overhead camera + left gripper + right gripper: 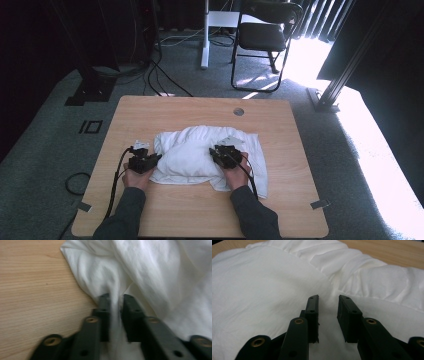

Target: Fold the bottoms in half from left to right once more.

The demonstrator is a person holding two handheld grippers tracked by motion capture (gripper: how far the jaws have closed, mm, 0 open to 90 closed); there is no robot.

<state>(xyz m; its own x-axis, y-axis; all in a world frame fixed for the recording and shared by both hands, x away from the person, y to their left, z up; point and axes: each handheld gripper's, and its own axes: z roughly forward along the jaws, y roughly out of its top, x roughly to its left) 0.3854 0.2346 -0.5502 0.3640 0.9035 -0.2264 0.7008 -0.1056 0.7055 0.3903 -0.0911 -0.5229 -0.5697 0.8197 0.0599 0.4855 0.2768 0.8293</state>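
Here, at mid-frame on the desk point(150, 110), the left claw point(116, 302) pinches the white cloth's point(200, 150) edge while the right claw point(327, 302) hovers parted, its own grip likely due next before folding.

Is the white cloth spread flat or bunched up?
Bunched up. The cloth sits in a rumpled heap with deep folds on the table, and the left gripper pinches a ridge of it.

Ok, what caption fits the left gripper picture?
Left gripper pinching a fold of white cloth on the wooden table.
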